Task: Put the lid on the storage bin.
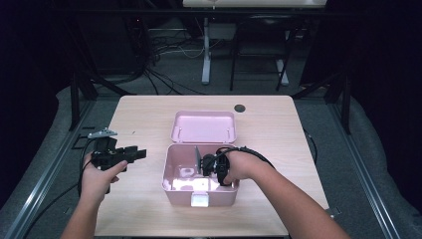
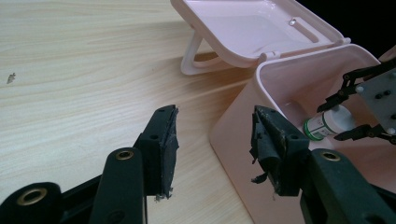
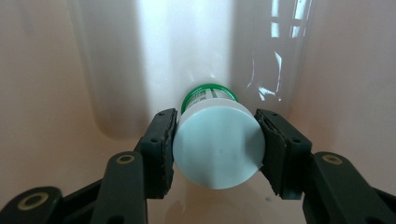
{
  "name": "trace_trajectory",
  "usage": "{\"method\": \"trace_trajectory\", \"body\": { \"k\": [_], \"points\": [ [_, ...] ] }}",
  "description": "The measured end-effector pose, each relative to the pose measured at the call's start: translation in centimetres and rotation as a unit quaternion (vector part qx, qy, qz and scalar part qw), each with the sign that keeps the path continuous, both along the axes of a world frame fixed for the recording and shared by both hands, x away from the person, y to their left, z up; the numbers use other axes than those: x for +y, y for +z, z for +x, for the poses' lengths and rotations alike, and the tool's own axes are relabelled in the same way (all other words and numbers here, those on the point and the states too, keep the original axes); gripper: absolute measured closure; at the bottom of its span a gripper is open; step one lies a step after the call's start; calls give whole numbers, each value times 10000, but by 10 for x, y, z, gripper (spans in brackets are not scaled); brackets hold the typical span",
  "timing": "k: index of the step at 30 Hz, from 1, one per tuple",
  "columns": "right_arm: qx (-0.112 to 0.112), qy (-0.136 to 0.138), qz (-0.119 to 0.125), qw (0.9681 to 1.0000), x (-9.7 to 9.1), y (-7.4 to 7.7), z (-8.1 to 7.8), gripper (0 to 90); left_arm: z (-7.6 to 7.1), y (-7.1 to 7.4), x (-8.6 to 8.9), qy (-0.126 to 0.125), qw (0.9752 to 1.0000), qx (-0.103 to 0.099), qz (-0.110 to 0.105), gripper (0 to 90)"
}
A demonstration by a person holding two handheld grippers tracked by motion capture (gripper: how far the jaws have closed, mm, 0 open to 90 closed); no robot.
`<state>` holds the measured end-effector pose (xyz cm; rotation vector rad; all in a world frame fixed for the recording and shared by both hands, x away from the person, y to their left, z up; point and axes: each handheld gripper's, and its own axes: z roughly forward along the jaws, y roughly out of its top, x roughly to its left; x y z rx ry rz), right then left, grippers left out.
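We see a pale wooden table (image 1: 139, 119) with a pink plastic box (image 1: 199, 191) on it, its lid (image 1: 203, 126) lying open. Our right gripper (image 3: 215, 140) reaches down inside the box, and its pads squeeze the white cap of a small bottle with a green label (image 3: 209, 95). We think the bottle is being set down or lifted; next comes a slow, straight move. Our left gripper (image 2: 214, 140) waits open, holding nothing, beside the box. The label's words are too small to read.
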<state>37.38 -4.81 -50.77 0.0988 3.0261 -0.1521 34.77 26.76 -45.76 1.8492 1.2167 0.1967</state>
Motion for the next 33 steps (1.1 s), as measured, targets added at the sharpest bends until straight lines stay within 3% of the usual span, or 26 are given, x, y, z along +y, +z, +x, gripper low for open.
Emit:
{"method": "trace_trajectory", "body": {
  "k": [9, 18, 19, 26, 33],
  "points": [
    [11, -33, -57, 10000, 1, -2, 1, 488, 0, -1, 0, 9, 10000, 1, -1, 509],
    [22, -109, 48, 9999, -1, 4, 1, 481, 0, 0, 0, 7, 10000, -7, 0, 509],
    [10, -122, 162, 9998, -2, 7, 1, 482, 0, 0, 0, 7, 10000, -7, -1, 509],
    [-42, -83, 240, 9997, -4, 19, -4, 482, 1, -1, -1, -17, 10000, 12, -4, 509],
    [-122, -235, 477, 9985, -13, 38, -7, 477, 5, -3, -3, -98, 9999, 41, -4, 509]
  ]
}}
